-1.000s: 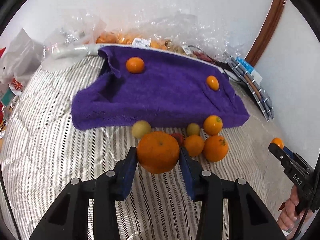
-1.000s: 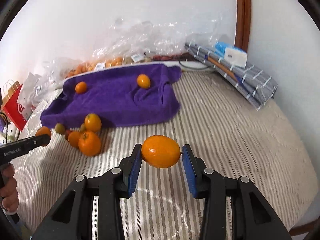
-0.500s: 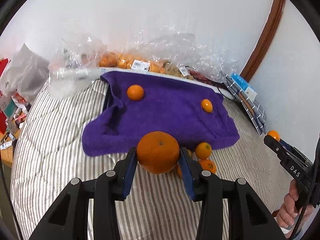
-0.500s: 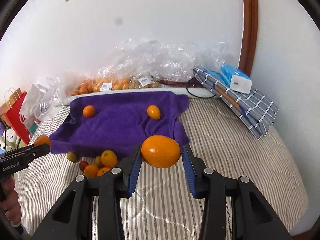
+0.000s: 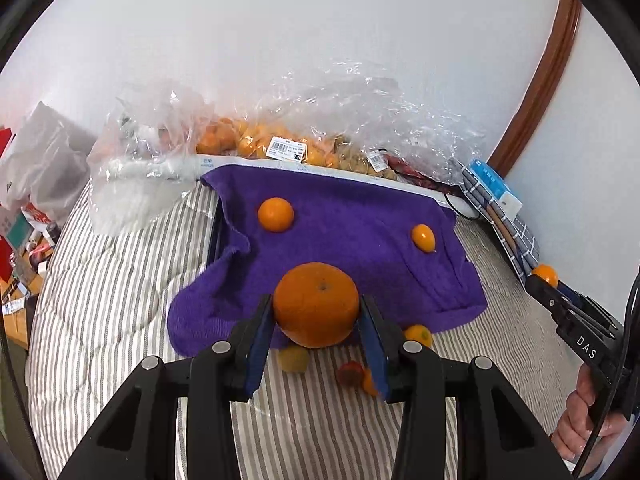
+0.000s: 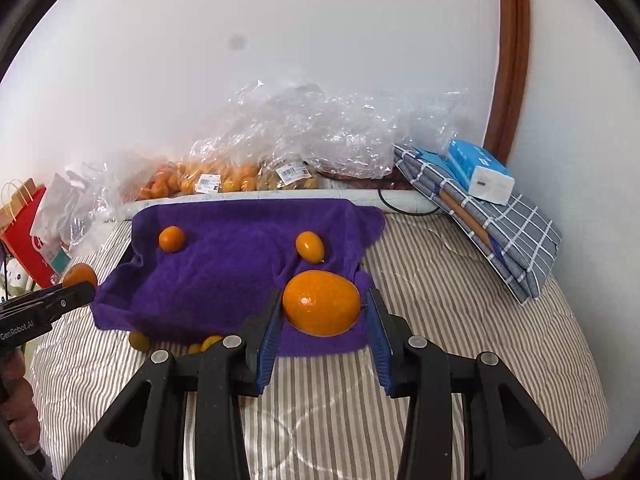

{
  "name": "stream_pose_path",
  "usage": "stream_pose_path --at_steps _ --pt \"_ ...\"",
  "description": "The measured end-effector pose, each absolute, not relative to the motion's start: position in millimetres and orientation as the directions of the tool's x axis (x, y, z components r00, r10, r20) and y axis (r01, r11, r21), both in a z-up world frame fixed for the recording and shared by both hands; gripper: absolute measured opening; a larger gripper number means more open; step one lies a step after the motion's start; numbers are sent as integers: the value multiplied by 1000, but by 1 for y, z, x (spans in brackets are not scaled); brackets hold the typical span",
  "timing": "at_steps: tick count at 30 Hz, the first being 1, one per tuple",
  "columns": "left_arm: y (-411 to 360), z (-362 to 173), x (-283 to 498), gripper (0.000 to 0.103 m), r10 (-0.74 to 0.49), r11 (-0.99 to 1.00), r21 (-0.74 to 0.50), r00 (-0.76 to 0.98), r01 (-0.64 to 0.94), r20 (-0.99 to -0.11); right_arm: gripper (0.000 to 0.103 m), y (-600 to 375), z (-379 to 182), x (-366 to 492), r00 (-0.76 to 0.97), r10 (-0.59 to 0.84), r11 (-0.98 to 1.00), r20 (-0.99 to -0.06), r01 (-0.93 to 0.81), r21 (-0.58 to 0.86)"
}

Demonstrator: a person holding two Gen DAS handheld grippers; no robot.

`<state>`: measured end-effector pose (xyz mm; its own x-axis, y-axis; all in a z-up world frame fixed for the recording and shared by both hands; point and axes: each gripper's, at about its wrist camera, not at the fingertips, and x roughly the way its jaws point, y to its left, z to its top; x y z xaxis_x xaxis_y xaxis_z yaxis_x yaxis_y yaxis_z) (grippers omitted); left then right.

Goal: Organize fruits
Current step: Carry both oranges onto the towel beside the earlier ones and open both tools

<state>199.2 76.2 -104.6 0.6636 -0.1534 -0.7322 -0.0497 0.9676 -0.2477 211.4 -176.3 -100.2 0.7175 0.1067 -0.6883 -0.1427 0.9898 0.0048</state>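
the bed (image 6: 460, 312) fills the lower half of both views, its striped cover running out under everything. at the far edge against the wall sits a heap of clear plastic bags (image 6: 320, 136), some packed with small orange fruit and carrying price labels. spread over the middle of the bed is the purple towel (image 5: 352, 240), rumpled at its left side. off to the right, a folded checked cloth (image 6: 504, 232) leans by the wall with a blue and white box (image 6: 478, 170) on top.

now the claws: the left claw (image 5: 316, 322) is clamped on a big round orange (image 5: 316, 304), held above the towel's near edge. the right claw (image 6: 322, 316) is gripping an oval orange fruit (image 6: 322, 302), held over the towel's near right corner.

on the towel, a round orange (image 5: 275, 214) sits at the left and a small oval fruit (image 5: 423, 237) at the right, well apart. just off the towel's near edge, a little cluster rests on the stripes: a yellowish fruit (image 5: 294, 357), a red one (image 5: 350, 373), and a small orange one (image 5: 418, 335).
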Motion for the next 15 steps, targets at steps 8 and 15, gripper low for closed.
stream_pose_path --at_steps 8,15 --pt "81 -106 230 40 -152 969 -243 665 -46 -731 40 -167 -108 241 709 118 988 -695 -152 13" --pt "85 -116 257 40 -160 967 -249 659 -42 -734 40 -157 -123 267 688 114 988 -717 -155 9"
